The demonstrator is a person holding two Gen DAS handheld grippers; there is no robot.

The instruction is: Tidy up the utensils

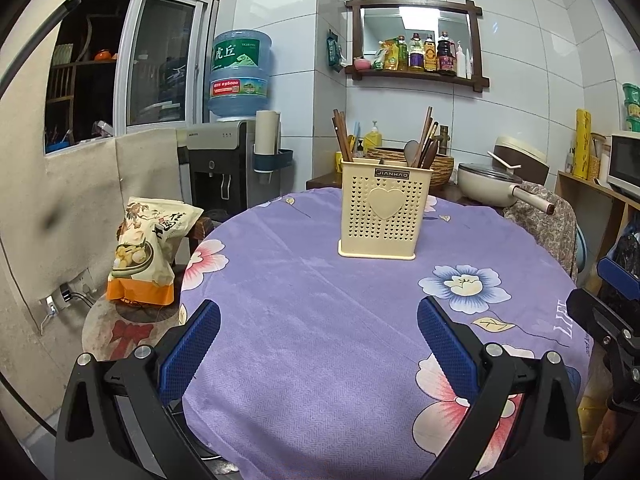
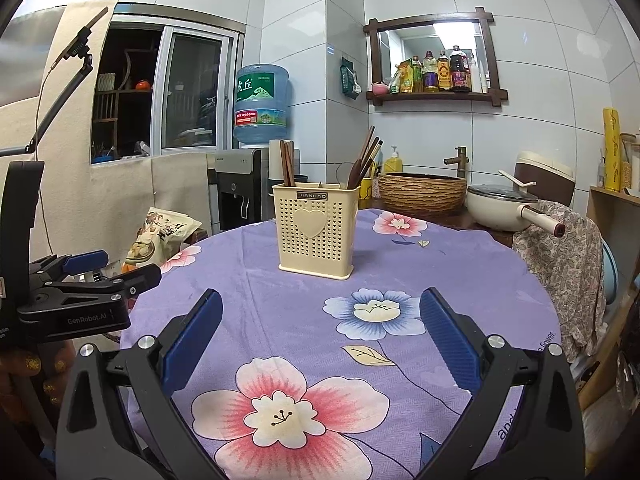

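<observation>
A cream perforated utensil holder (image 1: pixel 385 208) with a heart on its front stands on the round table with the purple flowered cloth (image 1: pixel 320 320). It also shows in the right wrist view (image 2: pixel 316 232). Brown chopsticks (image 1: pixel 341 136) stand in its left compartment; more chopsticks and wooden spoons (image 1: pixel 424 144) stand in its right one. My left gripper (image 1: pixel 318 320) is open and empty above the near table edge. My right gripper (image 2: pixel 320 312) is open and empty, to the right of the left one (image 2: pixel 80 276).
A snack bag (image 1: pixel 148 248) sits on a stool left of the table. A water dispenser (image 1: pixel 236 160) stands behind. A woven basin (image 2: pixel 422 192), a cream pan (image 2: pixel 504 206) and a cloth-draped chair (image 2: pixel 568 264) are at the back right.
</observation>
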